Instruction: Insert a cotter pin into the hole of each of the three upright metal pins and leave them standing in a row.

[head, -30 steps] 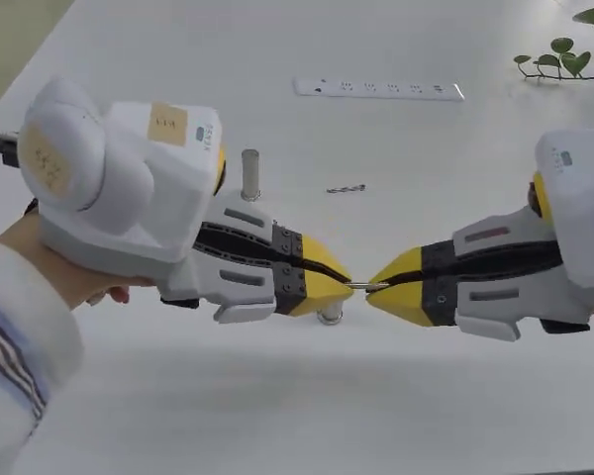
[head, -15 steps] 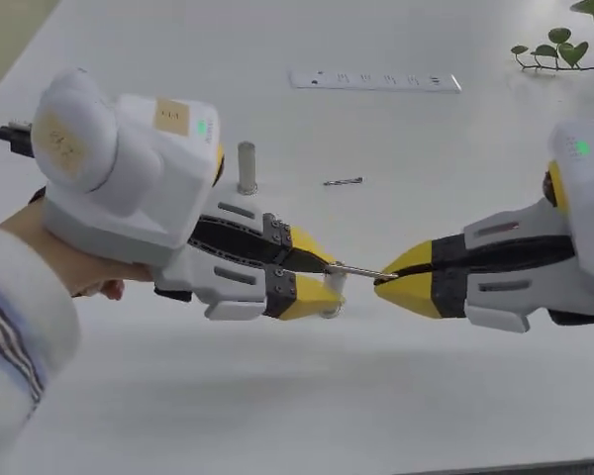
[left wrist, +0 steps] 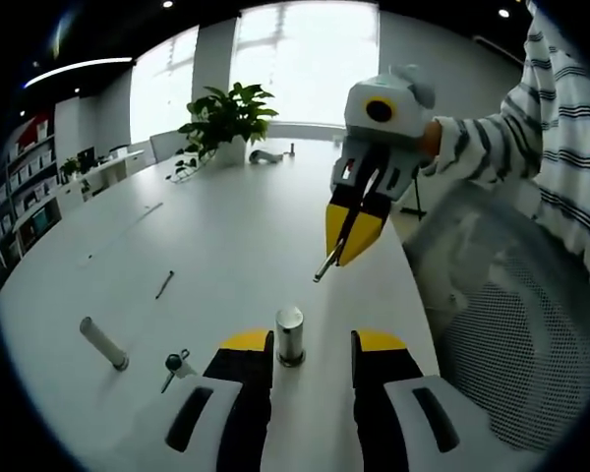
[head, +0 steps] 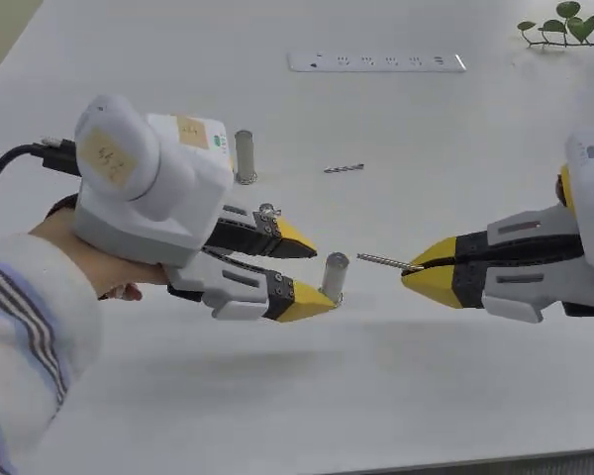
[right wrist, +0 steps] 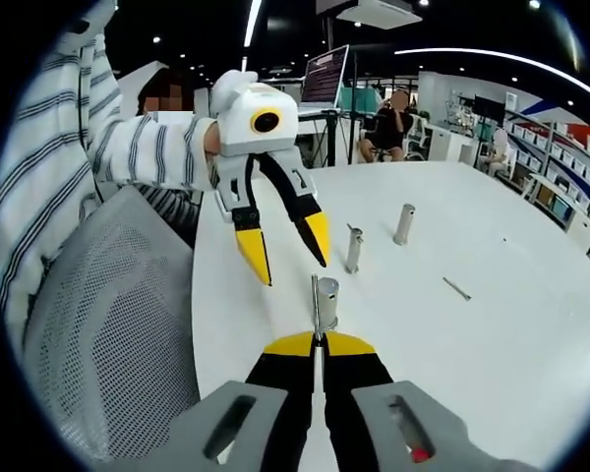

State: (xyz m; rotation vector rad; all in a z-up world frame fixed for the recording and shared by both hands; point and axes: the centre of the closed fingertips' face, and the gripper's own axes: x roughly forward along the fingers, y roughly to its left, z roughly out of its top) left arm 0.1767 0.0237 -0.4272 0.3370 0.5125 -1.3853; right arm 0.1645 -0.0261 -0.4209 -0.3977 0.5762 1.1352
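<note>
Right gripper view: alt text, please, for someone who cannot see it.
The right gripper, jaws shut on a thin metal cotter pin, points it at a short upright silver metal pin on the white table; beyond hangs the open left gripper.

We see the left gripper (left wrist: 312, 342) with fingers (left wrist: 246, 346) apart around an upright metal pin (left wrist: 290, 334); farther off, the right gripper (left wrist: 349, 246) pinches a cotter pin (left wrist: 324, 267).

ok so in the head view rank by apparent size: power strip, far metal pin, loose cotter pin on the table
1. power strip
2. far metal pin
3. loose cotter pin, thin, clearly smallest
</note>
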